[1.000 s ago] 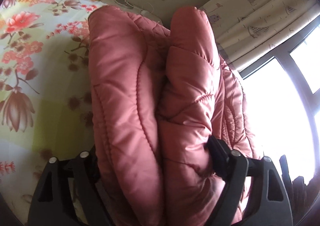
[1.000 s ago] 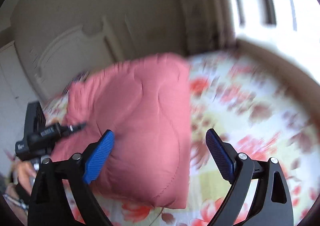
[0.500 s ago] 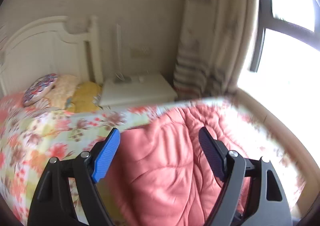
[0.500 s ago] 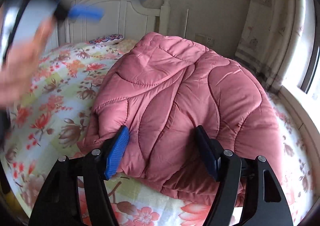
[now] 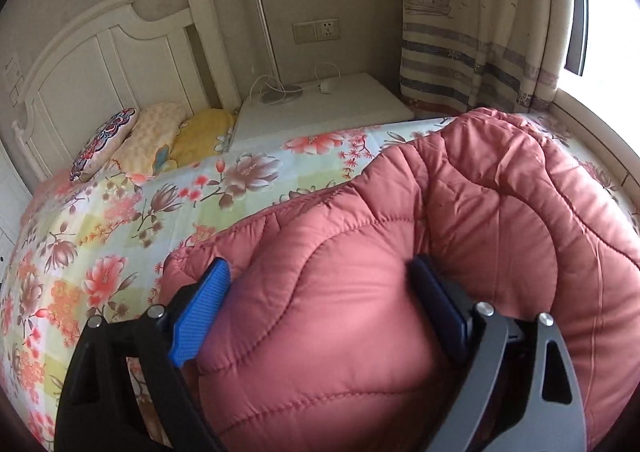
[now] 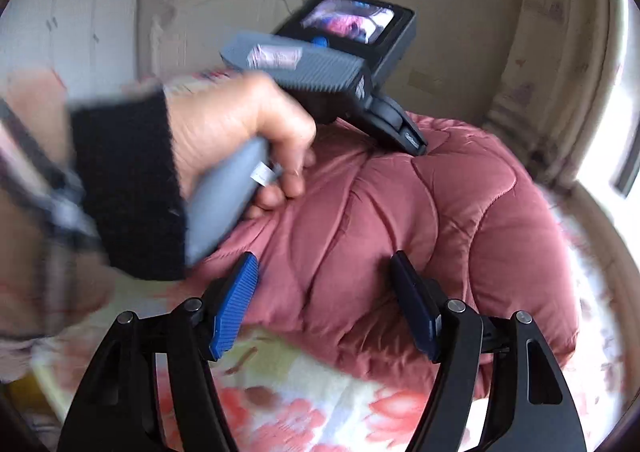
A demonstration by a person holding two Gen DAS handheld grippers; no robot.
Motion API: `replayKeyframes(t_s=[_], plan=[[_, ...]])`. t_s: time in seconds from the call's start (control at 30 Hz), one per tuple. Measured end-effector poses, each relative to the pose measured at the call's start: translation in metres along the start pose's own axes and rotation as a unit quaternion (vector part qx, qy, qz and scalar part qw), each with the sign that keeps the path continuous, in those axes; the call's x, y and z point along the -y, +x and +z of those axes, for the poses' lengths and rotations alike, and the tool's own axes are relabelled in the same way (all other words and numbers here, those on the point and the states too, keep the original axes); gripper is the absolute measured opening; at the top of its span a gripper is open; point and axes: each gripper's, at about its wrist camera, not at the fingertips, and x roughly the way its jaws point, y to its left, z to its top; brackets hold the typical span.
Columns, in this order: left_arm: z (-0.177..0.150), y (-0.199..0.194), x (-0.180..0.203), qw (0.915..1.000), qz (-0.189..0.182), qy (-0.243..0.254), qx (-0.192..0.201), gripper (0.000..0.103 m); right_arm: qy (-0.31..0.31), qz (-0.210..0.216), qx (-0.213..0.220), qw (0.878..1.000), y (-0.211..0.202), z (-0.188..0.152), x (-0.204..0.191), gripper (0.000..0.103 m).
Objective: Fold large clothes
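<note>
A pink quilted jacket (image 5: 460, 219) lies folded in a puffy bundle on the floral bedsheet (image 5: 120, 236). My left gripper (image 5: 318, 266) stands wide with its jaws opening. A bulge of the jacket sits between its blue pads (image 5: 200, 312), which do not squeeze it. In the right wrist view the same jacket (image 6: 460, 211) fills the middle. My right gripper (image 6: 324, 259) straddles its near edge, its jaws closing with fabric between them. A hand (image 6: 232, 131) in a dark sleeve holds the left gripper's grey handle over the jacket's top.
A white headboard (image 5: 120, 51) and several small pillows (image 5: 160, 131) are at the far left. A white nightstand (image 5: 328, 107) with a lamp pole and cables stands behind the bed. A striped curtain (image 5: 480, 31) and a bright window are at the right.
The left gripper no longer grips the raised jacket; it has rolled upright and now sits astride the bundle on the bed. The right jaws have narrowed at the jacket's near edge.
</note>
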Motion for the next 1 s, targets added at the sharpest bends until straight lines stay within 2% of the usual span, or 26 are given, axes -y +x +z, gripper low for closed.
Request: replayKeyframes(t_s=[0.03, 0.17, 0.2, 0.23, 0.3, 0.37, 0.47, 0.67, 0.73, 0.8, 0.87, 0.97, 1.0], plan=[[0.000, -0.001, 0.002, 1.0000, 0.001, 0.001, 0.001, 0.091, 0.017, 0.001, 0.024, 1.000, -0.015, 0.006, 0.012, 0.061], [0.000, -0.002, 0.002, 1.0000, 0.000, 0.002, 0.003, 0.092, 0.064, -0.077, 0.089, 0.991, -0.045, 0.022, 0.059, 0.062], [0.000, -0.004, 0.001, 0.9999, -0.006, 0.000, 0.008, 0.093, 0.086, -0.083, 0.085, 0.989, -0.042, 0.024, 0.075, 0.062], [-0.001, -0.006, 0.003, 0.9999, -0.005, 0.002, 0.011, 0.093, 0.100, -0.082, 0.063, 0.990, -0.031, 0.022, 0.087, 0.062], [-0.003, -0.007, 0.006, 0.9998, 0.004, 0.011, 0.016, 0.093, 0.083, -0.091, -0.028, 0.992, 0.010, 0.010, 0.095, 0.067], [-0.003, -0.008, 0.007, 0.9997, 0.008, 0.013, 0.018, 0.093, 0.070, -0.104, -0.025, 0.992, 0.021, -0.003, 0.094, 0.068], [-0.003, -0.008, 0.005, 0.9998, 0.005, 0.011, 0.016, 0.093, 0.072, -0.112, -0.036, 0.990, 0.019, 0.000, 0.092, 0.068], [-0.004, -0.024, 0.002, 0.9995, 0.015, 0.007, 0.027, 0.097, 0.072, -0.100, -0.029, 0.992, 0.018, 0.001, 0.094, 0.070], [-0.008, -0.046, 0.001, 0.9986, 0.032, 0.008, 0.041, 0.100, 0.076, -0.092, -0.020, 0.993, 0.011, 0.002, 0.094, 0.070], [-0.023, -0.089, -0.001, 0.9967, 0.043, 0.000, 0.069, 0.101, 0.087, -0.086, -0.010, 0.992, -0.002, 0.003, 0.096, 0.069], [-0.043, -0.127, -0.002, 0.9938, 0.047, -0.007, 0.100, 0.101, 0.107, -0.063, 0.019, 0.992, -0.033, 0.002, 0.096, 0.070], [-0.085, -0.187, -0.002, 0.9870, 0.058, -0.020, 0.148, 0.101, 0.112, -0.055, 0.070, 0.990, -0.081, -0.008, 0.088, 0.088], [-0.102, -0.204, -0.001, 0.9859, 0.059, -0.022, 0.155, 0.101, 0.106, -0.052, 0.086, 0.989, -0.097, -0.013, 0.083, 0.088]])
